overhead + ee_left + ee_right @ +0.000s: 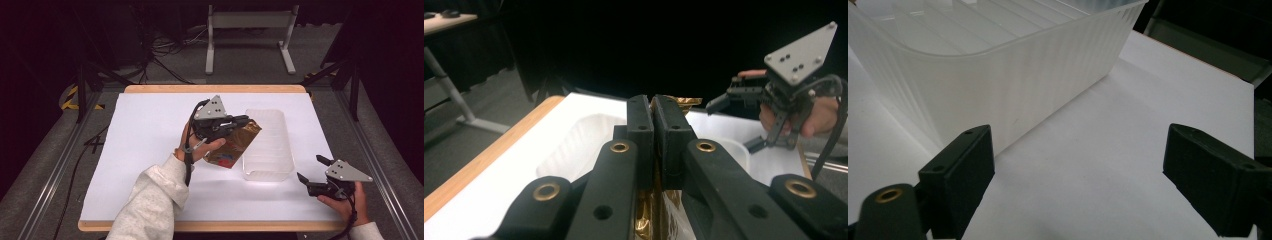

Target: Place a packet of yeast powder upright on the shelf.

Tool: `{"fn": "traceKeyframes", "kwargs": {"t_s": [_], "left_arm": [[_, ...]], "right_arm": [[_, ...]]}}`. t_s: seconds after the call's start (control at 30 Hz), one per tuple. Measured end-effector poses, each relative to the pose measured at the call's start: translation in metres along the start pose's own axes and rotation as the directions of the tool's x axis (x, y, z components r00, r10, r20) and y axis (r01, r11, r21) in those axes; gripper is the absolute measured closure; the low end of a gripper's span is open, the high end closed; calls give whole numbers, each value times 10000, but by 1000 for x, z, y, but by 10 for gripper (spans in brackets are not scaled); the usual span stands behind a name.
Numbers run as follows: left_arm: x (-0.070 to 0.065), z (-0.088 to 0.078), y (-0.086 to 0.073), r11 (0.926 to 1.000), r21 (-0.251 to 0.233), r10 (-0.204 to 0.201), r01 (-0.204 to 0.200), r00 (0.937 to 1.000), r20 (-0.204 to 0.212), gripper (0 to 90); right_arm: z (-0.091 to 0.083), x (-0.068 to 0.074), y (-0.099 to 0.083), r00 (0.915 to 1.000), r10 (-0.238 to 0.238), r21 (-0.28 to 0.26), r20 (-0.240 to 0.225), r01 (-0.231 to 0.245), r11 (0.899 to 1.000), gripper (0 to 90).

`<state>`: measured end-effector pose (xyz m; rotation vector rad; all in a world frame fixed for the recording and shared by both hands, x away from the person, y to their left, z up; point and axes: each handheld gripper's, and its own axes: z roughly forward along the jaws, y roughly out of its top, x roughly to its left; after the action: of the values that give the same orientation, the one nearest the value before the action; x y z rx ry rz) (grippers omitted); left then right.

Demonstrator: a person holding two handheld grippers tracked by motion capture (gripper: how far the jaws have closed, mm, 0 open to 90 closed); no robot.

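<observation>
Gold foil packet raised off the white table, just left of the clear plastic bin. Left gripper: 2 jaws clamped on its top edge. Right gripper: jaws apart, holding nothing, near the bin's front corner.

Glossy foil, frosted plastic, matt black jaws

The pouch pinched in the left gripper looks like crinkled gold-brown foil, shiny. Just beyond its jaws, the bin is translucent, ribbed, frosted plastic. Both grippers are matt black plastic with brass-coloured pins; the right gripper carries a dull grey metal plate. Beneath them lies a smooth matt white sheet, edged with pale wood.
</observation>
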<state>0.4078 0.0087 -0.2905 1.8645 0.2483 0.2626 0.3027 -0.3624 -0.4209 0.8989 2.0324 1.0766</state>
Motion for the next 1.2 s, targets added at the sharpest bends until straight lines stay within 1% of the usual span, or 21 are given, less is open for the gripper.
{"fn": "traceKeyframes", "kwargs": {"t_s": [0.03,0.13,0.17,0.23,0.3,0.33,0.4,0.47,0.5,0.57,0.6,0.63,0.67,0.73,0.8,0.83,0.97,1.0,1.03,1.07,1.2], "left_arm": [[0,0,0,10000,0,0,0,10000,0,866],[-1,9,4,9998,-189,53,-50,9999,155,866],[-1,12,5,9997,-242,-3,6,9999,119,866],[0,17,7,9993,-358,-83,91,9997,239,866],[0,22,10,9992,-400,-54,59,9999,131,866],[0,24,12,9989,-454,-90,97,9998,165,866],[0,26,15,9987,-512,3,-3,10000,12,866],[2,28,20,9981,-612,-55,58,10000,41,866],[2,29,21,9978,-664,-86,83,10000,-37,866],[2,30,24,9970,-766,-114,119,9999,77,866],[2,30,25,9970,-765,-72,69,10000,-36,866],[1,31,26,9969,-781,-72,70,10000,-15,866],[0,32,27,9959,-891,-162,170,9998,90,866],[-2,34,28,9956,-937,-106,94,9999,-121,865],[-3,39,28,9940,-1062,-256,253,9997,-18,866],[-5,41,28,9945,-1035,-183,170,9998,-119,866],[-10,49,27,9927,-1169,-295,291,9996,-14,865],[-13,56,27,9927,-1152,-352,368,9993,161,865],[-15,59,28,9930,-1131,-321,332,9994,121,865],[-17,61,28,9920,-1182,-407,440,9987,300,865],[-23,70,26,9910,-1232,-476,520,9981,379,865]], "right_arm": [[0,0,0,10000,0,0,0,0,10000,136],[0,0,0,10000,-28,11,-4,28,10000,136],[0,0,0,10000,-18,11,-5,18,10000,136],[0,0,0,10000,-17,-9,6,17,10000,136],[-1,1,0,10000,-50,-71,45,50,10000,136],[-1,0,0,10000,-59,-111,59,60,9999,136],[-1,0,0,10000,-6,-95,48,6,10000,136],[-1,0,-1,10000,-20,-51,28,20,10000,136],[0,0,-1,10000,-32,-32,14,32,10000,136],[0,0,-1,10000,-21,-53,-10,21,10000,136],[-1,0,-1,10000,-19,-54,-5,19,10000,136],[-1,0,-1,10000,-3,-44,-9,2,10000,136],[-1,0,-1,10000,18,-29,-18,-18,10000,136],[-1,-1,-2,10000,7,1,-10,-7,10000,136],[0,0,-1,10000,-6,3,-22,6,10000,136],[0,0,-1,10000,-17,15,-18,17,10000,136],[0,0,-1,10000,-39,16,-7,39,10000,135],[1,0,-1,10000,-55,37,-34,55,10000,136],[1,0,-1,10000,-68,48,-37,68,10000,136],[1,0,-1,10000,-84,59,-34,84,9999,136],[0,-1,-2,10000,-57,25,-22,57,10000,136]]}}
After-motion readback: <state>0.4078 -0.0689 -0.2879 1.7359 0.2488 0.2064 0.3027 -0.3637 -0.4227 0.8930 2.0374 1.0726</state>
